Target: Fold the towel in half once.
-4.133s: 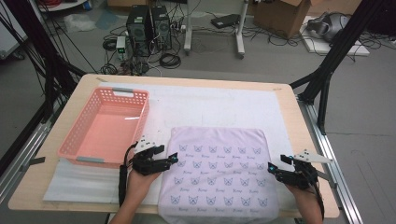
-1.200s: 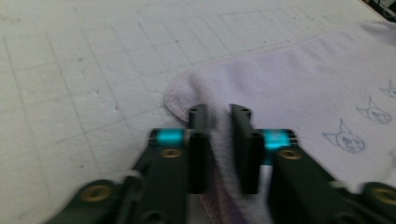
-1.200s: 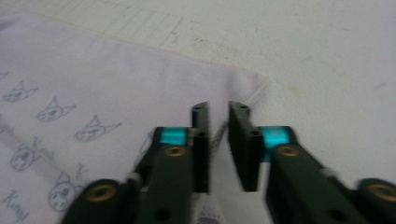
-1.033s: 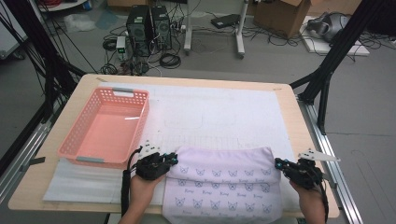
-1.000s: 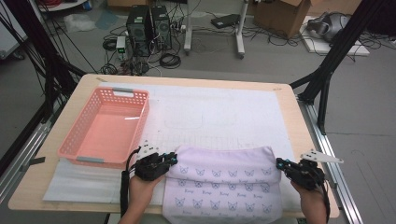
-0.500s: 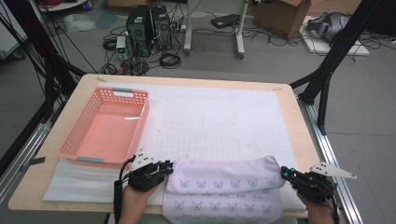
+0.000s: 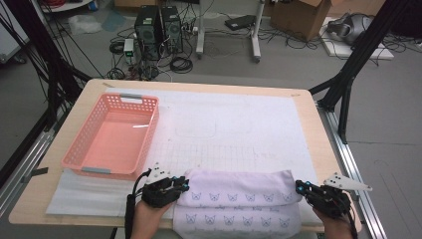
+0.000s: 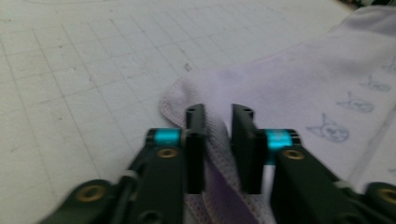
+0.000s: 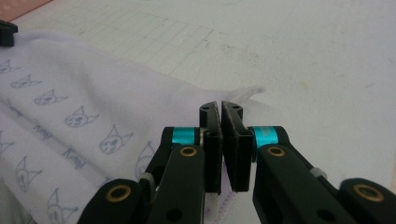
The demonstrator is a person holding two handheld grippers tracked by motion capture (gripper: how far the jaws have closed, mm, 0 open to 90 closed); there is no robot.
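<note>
The basket point(image 7: 112, 137) sits on the mat point(image 7: 239, 129) at the counter's point(image 7: 318, 144) left side. The folded cloth point(image 7: 239, 201) lies along the near edge, right of the basket, between the left gripper point(image 7: 171, 188) and the right gripper point(image 7: 306, 189) at its ends.

Empty pink basket point(image 7: 112, 139) on white gridded mat point(image 7: 234, 124), wooden table point(image 7: 318, 149), computer towers point(image 7: 158, 25) behind

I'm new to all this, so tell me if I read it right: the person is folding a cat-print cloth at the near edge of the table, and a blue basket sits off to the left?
Almost. The basket is pink, not blue, as the high view shows. The rest holds: the left gripper and right gripper pinch the ends of the cat-print cloth, folded over at the table's near edge.
</note>
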